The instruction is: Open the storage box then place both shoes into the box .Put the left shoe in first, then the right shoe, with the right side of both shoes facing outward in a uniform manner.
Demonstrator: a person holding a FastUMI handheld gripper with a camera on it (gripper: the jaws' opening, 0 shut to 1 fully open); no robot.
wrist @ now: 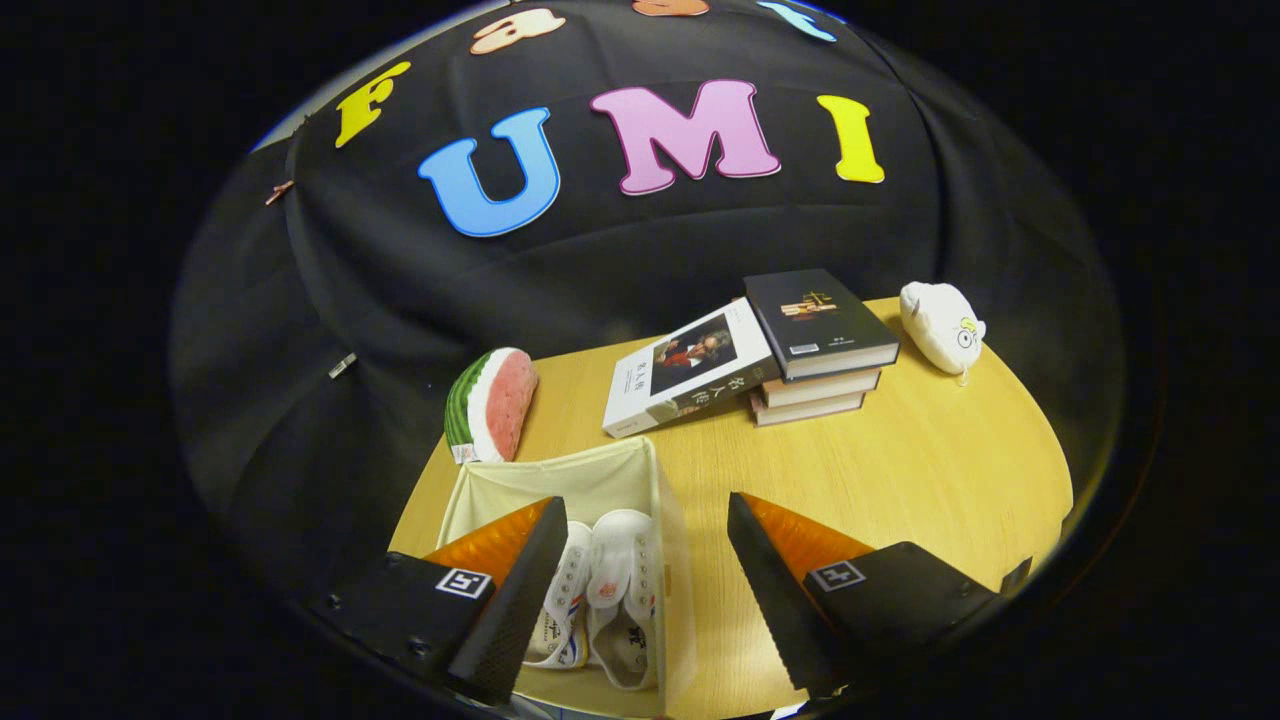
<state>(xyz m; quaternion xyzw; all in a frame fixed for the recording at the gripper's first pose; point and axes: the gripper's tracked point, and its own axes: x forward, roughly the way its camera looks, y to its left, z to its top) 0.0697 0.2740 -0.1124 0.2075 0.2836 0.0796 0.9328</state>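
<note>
A cream fabric storage box (560,485) stands open on the wooden table, under and just ahead of my left finger. Two white shoes lie side by side inside it, toes pointing away from me: one (565,600) partly behind the left finger, the other (620,590) to its right. My gripper (640,585) hovers above the box, open wide, with nothing between its fingers. The left finger (510,600) covers part of the box's left side. The right finger (775,590) is over bare table beside the box.
A watermelon-slice plush (490,403) lies beyond the box at the table's left edge. A white book (690,368) leans on a stack of books (820,345) farther back. A white plush toy (942,325) sits at the far right. Bare wooden table (920,470) spreads right of the box.
</note>
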